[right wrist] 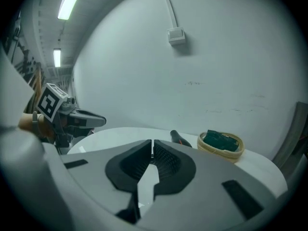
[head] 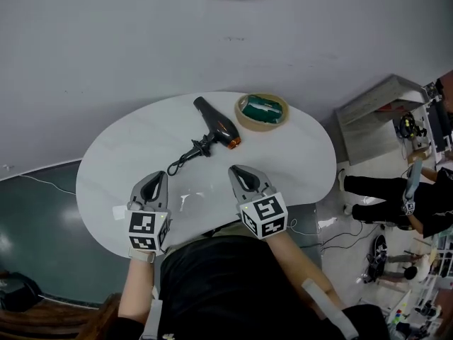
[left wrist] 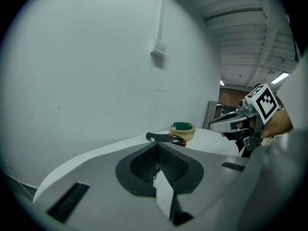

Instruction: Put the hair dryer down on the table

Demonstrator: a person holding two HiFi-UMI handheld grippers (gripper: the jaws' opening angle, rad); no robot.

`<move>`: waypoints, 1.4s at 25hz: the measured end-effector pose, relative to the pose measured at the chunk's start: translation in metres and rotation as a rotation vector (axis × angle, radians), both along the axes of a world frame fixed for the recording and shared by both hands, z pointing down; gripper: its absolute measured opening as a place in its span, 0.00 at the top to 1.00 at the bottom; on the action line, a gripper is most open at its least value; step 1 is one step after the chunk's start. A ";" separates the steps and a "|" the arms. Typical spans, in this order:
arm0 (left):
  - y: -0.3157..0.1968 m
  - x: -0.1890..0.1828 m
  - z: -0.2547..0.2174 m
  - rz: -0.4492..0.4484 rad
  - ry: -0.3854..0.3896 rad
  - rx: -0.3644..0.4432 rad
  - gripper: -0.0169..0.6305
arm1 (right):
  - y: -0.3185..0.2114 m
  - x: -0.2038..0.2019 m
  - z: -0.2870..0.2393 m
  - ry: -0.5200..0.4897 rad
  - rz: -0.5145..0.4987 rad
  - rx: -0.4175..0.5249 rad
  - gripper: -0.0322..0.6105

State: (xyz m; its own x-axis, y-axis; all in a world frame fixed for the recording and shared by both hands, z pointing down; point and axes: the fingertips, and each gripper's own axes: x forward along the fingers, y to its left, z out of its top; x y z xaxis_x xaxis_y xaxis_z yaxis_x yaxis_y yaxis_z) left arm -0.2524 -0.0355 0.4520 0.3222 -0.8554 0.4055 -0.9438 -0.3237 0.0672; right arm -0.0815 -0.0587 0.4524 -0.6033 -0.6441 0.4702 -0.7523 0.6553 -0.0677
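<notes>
Black orange-tipped hair dryer point(head: 216, 124) rests flat on white oval surface point(head: 304, 161); left claw point(head: 158, 176) and right claw point(head: 236, 169) pressed together, empty, so it looks done.

- The table point(head: 297, 163) has a smooth white top, glossy enough to throw back light.
- The hair dryer point(head: 214, 122) looks like black plastic, faintly satin, with a shiny orange band at one end.
- The basket point(head: 282, 119) seems woven from pale straw-like fibre, rough and matt.
- The left gripper point(head: 158, 178) and right gripper point(head: 238, 171) wear matt grey plastic shells; their pads point(left wrist: 169, 163) are black and finely ribbed.
- The wall point(head: 141, 41) is matt pale grey.
- The floor point(head: 42, 218) is dark green with a sheen.
</notes>
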 end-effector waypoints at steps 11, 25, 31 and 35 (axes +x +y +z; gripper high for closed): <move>0.021 -0.004 -0.030 0.058 0.115 0.080 0.96 | 0.027 -0.021 -0.037 -0.027 -0.055 0.096 0.91; 0.035 -0.008 -0.031 0.040 0.094 0.103 0.96 | 0.039 -0.020 -0.030 -0.047 -0.030 0.081 0.91; 0.041 -0.013 -0.031 0.018 0.145 0.102 0.96 | 0.046 -0.017 -0.025 -0.024 -0.032 0.069 0.91; 0.045 -0.011 -0.036 0.021 0.174 0.118 0.96 | 0.050 -0.018 -0.024 -0.015 -0.035 0.069 0.91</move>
State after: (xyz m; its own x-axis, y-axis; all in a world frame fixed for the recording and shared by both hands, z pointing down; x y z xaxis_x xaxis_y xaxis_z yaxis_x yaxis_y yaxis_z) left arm -0.2636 0.0095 0.4162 0.3966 -0.8860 0.2401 -0.9143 -0.3581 0.1892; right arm -0.0996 -0.0089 0.4285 -0.6327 -0.6528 0.4165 -0.7279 0.6849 -0.0323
